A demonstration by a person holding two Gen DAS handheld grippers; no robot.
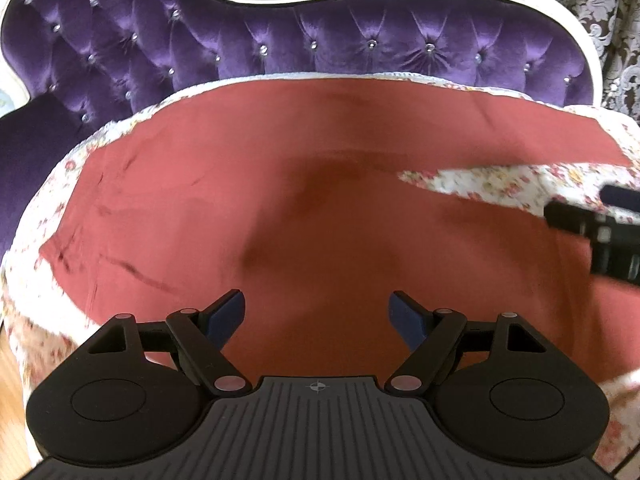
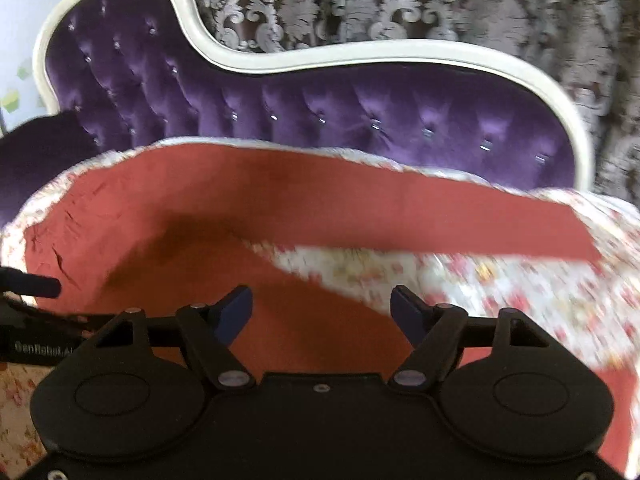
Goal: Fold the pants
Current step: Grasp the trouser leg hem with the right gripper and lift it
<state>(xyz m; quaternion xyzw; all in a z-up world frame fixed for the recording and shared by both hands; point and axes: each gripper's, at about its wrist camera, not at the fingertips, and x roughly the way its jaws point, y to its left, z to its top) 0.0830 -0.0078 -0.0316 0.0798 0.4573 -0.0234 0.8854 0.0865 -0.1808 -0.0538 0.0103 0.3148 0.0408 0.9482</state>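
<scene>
Both grippers hung wide open above the pants, holding nothing.
Left gripper and right gripper faced the legs splayed over floral cover.

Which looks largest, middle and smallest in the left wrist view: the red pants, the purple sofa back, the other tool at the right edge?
1. red pants
2. purple sofa back, further away, so apparent size only
3. right tool, partly cut off

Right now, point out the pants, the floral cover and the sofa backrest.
pants [image 1: 320, 160], left wrist view, flat middle of the red cloth.
floral cover [image 2: 500, 292], right wrist view, patch between the legs.
sofa backrest [image 1: 240, 40], left wrist view, purple tufted padding.
</scene>
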